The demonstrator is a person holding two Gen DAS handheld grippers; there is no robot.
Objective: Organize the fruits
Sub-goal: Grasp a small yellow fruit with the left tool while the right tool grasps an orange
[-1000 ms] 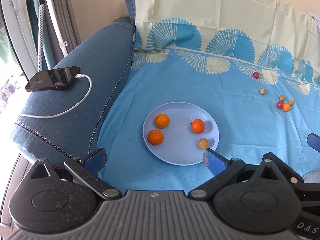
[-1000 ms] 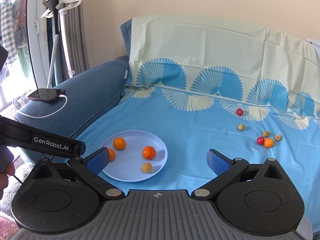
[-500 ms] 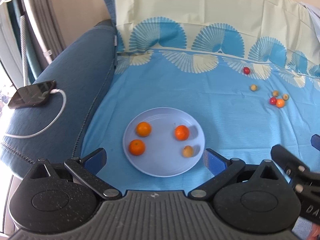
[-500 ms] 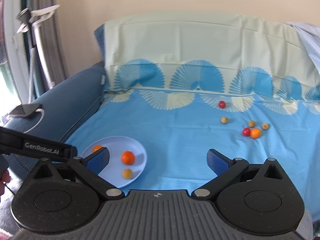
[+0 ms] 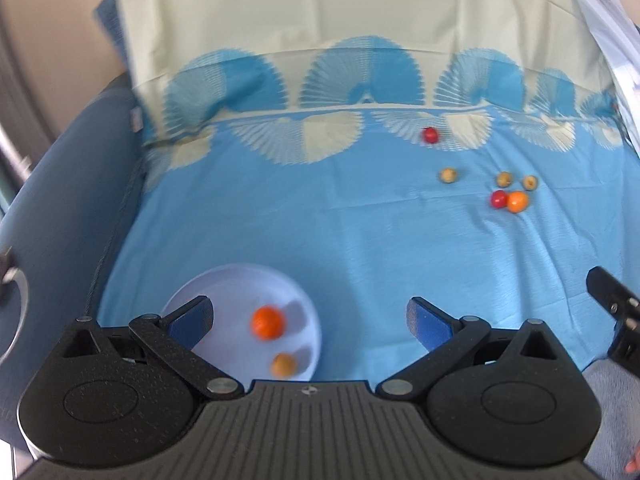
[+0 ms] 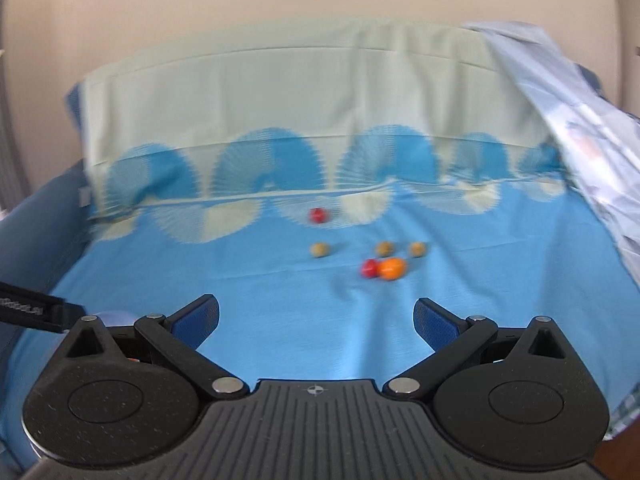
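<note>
plate (image 5: pixel 308 300) near left gripper (image 5: pixel 310 314), orange (image 5: pixel 268 322) on it; right gripper (image 6: pixel 316 318) faces loose fruits (image 6: pixel 390 269) (both spread wide, empty).

Sheet (image 5: pixel 320 220): blue, fan-patterned, draped over seat and backrest.
Sofa arm (image 5: pixel 60 200): dark blue fabric, beside the sheet.
Wall (image 6: pixel 280 0): plain beige, behind the backrest.
</note>
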